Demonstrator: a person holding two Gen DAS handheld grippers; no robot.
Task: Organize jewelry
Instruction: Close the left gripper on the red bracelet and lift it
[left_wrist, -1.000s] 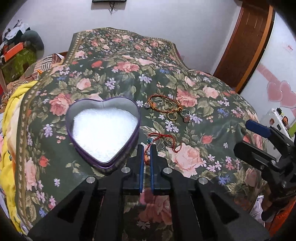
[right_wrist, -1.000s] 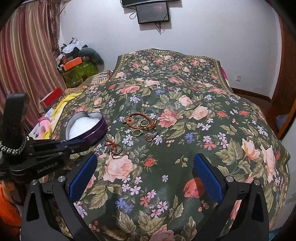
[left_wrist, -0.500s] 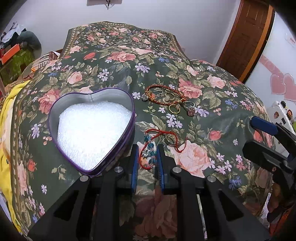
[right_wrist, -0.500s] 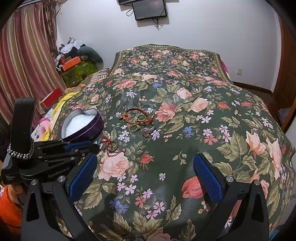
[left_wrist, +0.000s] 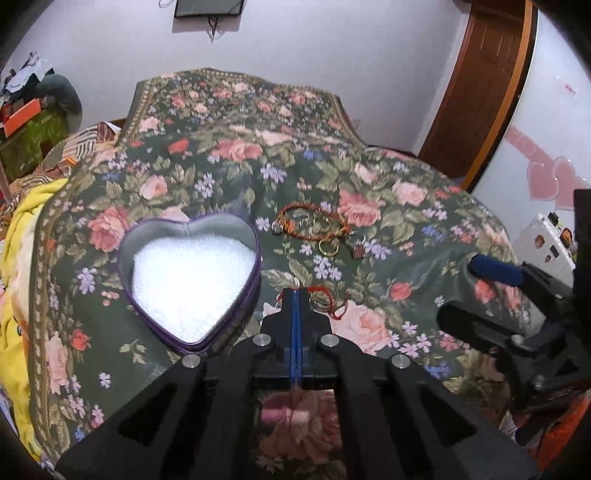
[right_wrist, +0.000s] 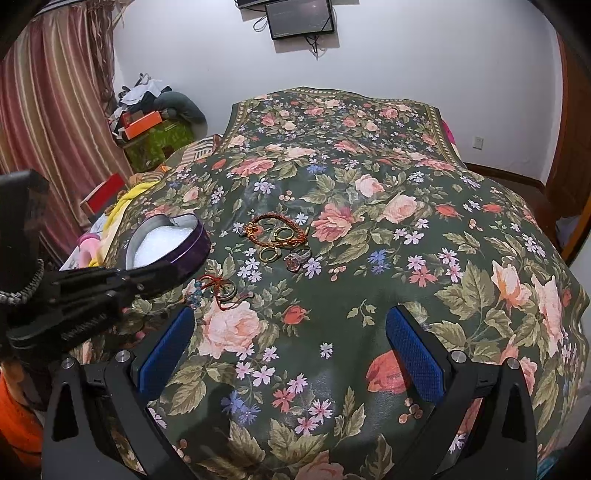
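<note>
From my right gripper (right_wrist: 290, 354), blue pads spread wide over the dark green rose-patterned bedspread (right_wrist: 369, 229), I see a purple heart-shaped tin with white padding (right_wrist: 168, 242) at left, a red cord bracelet (right_wrist: 221, 291) just beside it, gold rings (right_wrist: 271, 253) farther back.

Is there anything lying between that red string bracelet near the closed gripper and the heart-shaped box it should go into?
Nothing visible. The red string bracelet lies on the floral bedspread just beside the heart-shaped box, with only bare cloth between them. The box is open, with no lid. The left gripper is shut right at the bracelet's edge.
</note>
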